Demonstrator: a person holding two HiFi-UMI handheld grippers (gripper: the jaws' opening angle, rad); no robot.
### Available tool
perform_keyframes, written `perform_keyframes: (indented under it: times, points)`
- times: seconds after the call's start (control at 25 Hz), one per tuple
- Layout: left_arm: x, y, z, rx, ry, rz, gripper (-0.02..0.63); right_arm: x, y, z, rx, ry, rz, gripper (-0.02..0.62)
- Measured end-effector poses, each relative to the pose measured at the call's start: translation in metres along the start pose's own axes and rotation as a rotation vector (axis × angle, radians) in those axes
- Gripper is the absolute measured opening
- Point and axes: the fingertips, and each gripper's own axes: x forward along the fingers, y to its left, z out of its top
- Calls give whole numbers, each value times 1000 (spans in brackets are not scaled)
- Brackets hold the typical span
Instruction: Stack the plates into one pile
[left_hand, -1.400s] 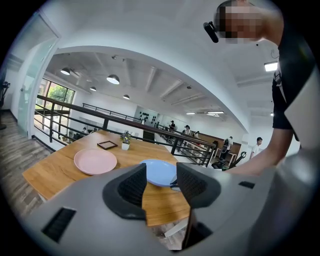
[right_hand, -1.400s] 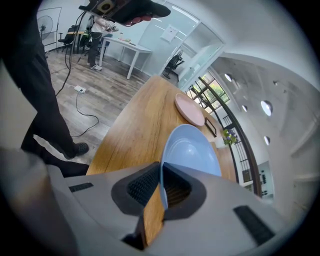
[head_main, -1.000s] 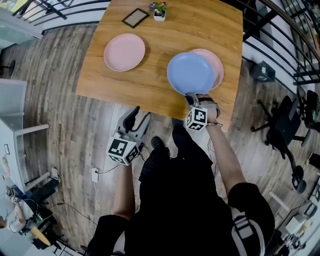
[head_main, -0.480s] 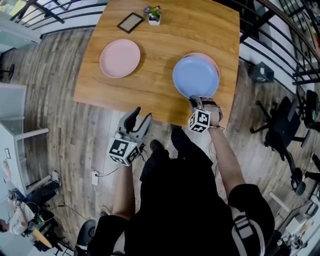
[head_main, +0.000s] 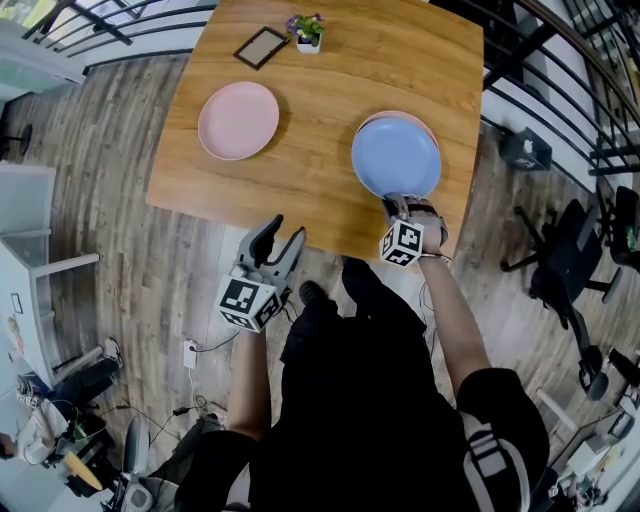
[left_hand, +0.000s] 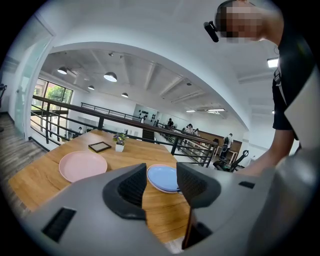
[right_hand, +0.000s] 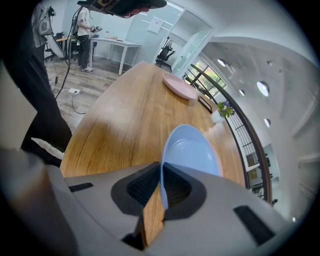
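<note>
Right claw (head_main: 400, 203), seen from the head view, reaches over the near edge of the wooden desk (head_main: 330, 85) and has the near rim of the blue plate (head_main: 396, 157). That plate lies over the lower pink plate (head_main: 427, 124), whose rim shows as a thin crescent along the far right side. The left claw (head_main: 284, 234) hangs off the desk, above the plank floor (head_main: 130, 250), with its jaws spread and nothing in them. The lone pink plate (head_main: 238, 120) sits well apart on the left half of the desk, with a small picture frame (head_main: 260, 46) and a potted flower (head_main: 306, 30) beyond it near the far edge.

From the left gripper view, the two jaws stand apart and empty. The desk shows in the gap between them, with the blue plate on top of the pink rim farther off.

From the right gripper view, both pads press on the blue plate's thin rim, and the plate slopes away over the desk.
</note>
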Motion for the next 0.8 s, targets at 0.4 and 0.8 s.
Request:
perform_keyframes:
  times: [0.4,0.8]
  points:
    - [12,1,6,0,-4,16,204,14,-3,-7,16,19,34,32]
    - [20,4,8,7,8,15,204,25,-5,-10,55,19,54,89]
